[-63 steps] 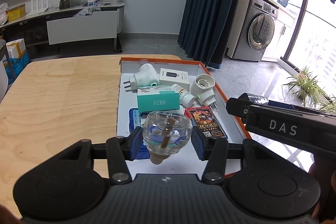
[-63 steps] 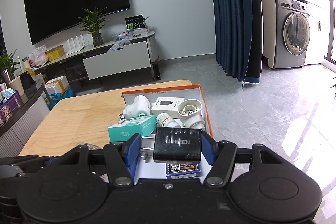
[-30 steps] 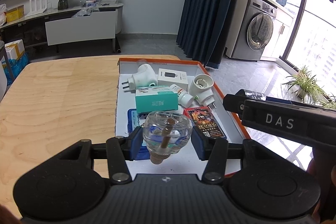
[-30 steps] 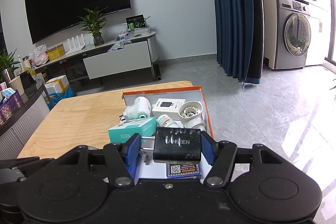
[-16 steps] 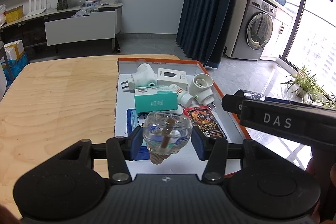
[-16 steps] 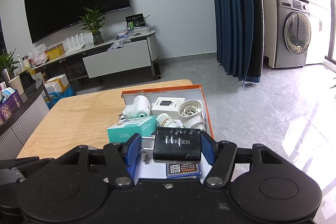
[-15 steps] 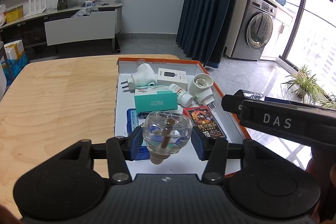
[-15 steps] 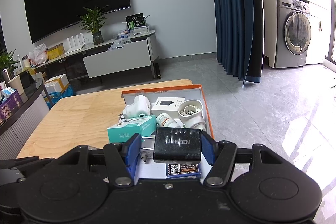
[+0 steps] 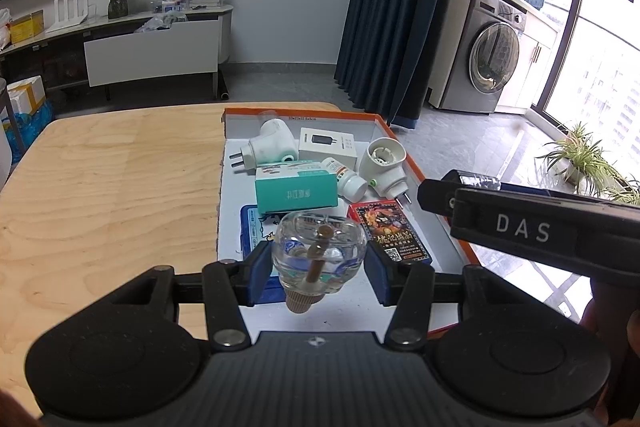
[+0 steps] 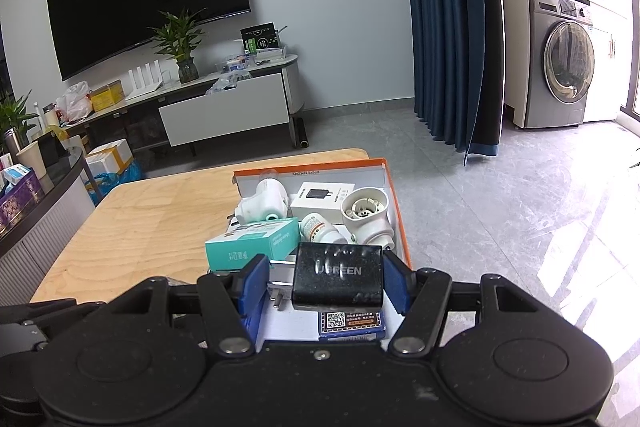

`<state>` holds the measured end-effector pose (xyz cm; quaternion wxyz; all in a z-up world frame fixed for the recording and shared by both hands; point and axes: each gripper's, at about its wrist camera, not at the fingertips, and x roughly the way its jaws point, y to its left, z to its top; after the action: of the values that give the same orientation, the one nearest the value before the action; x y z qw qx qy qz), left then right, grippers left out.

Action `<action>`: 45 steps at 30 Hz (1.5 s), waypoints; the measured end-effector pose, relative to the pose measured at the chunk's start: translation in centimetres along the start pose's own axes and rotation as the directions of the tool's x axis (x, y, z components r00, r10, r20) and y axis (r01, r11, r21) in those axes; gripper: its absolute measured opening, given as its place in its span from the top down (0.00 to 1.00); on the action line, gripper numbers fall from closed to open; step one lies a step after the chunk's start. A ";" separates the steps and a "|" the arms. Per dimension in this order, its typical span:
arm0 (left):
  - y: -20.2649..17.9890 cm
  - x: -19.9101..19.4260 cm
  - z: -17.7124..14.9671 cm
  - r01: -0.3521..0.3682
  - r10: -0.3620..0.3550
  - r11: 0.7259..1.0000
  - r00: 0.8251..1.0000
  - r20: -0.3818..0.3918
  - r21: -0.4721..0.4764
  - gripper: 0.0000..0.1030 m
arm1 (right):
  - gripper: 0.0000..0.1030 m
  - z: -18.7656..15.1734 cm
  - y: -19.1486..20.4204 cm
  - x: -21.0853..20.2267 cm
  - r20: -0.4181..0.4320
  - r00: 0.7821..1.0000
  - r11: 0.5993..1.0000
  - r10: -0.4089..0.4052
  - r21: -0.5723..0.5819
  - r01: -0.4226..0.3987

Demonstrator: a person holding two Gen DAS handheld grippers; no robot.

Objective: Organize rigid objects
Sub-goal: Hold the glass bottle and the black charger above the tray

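Note:
My left gripper [image 9: 319,267] is shut on a clear glass bottle [image 9: 320,247] with a brown wick and a tan neck, held above the near end of an orange-rimmed white box [image 9: 304,111]. My right gripper [image 10: 324,281] is shut on a black UGREEN charger [image 10: 338,281], whose prongs point left, above the same box [image 10: 394,195]. In the box lie a white plug adapter [image 9: 268,147], a white carton [image 9: 328,143], a white socket adapter [image 9: 384,167], a teal carton [image 9: 296,189], a small pill bottle [image 9: 346,179], a red card pack [image 9: 390,235] and a blue pack [image 9: 250,223].
The box sits at the right end of a light wooden table [image 9: 112,187], with bare wood to its left. The black side of the right-hand tool, marked DAS [image 9: 520,227], reaches in beside the box's right rim. Beyond the table are a TV cabinet [image 10: 224,115], blue curtains and a washing machine [image 10: 568,67].

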<state>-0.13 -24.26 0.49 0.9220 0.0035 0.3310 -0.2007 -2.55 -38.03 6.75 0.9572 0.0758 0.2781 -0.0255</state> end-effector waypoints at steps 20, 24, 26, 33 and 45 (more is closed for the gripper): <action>0.2 0.5 -0.2 0.006 -0.006 1.000 1.000 -0.004 -0.001 0.50 | 0.29 -0.6 0.2 0.6 -0.011 1.000 1.000 0.000 -0.003 0.000; 0.3 0.6 -0.2 0.007 -0.007 1.000 1.000 -0.006 0.001 0.50 | 0.29 -0.5 0.1 0.9 -0.017 1.000 1.000 0.000 -0.001 0.000; 0.2 0.7 -0.3 0.008 -0.008 1.000 1.000 -0.007 0.002 0.50 | 0.29 -0.5 0.1 1.1 -0.019 1.000 1.000 0.000 -0.001 0.000; 0.1 0.9 -0.2 0.013 -0.013 1.000 1.000 -0.011 0.002 0.50 | 0.29 -0.2 -0.3 1.8 -0.030 1.000 1.000 0.000 0.006 0.000; 0.3 1.5 0.3 0.008 -0.008 1.000 1.000 -0.015 0.003 0.50 | 0.29 0.9 -0.4 4.2 -0.058 0.998 1.000 0.015 0.007 -0.014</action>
<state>1.20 -24.61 -0.27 0.9186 0.0051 0.3378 -0.2050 1.46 -38.57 5.15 0.9487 0.0817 0.3049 -0.0172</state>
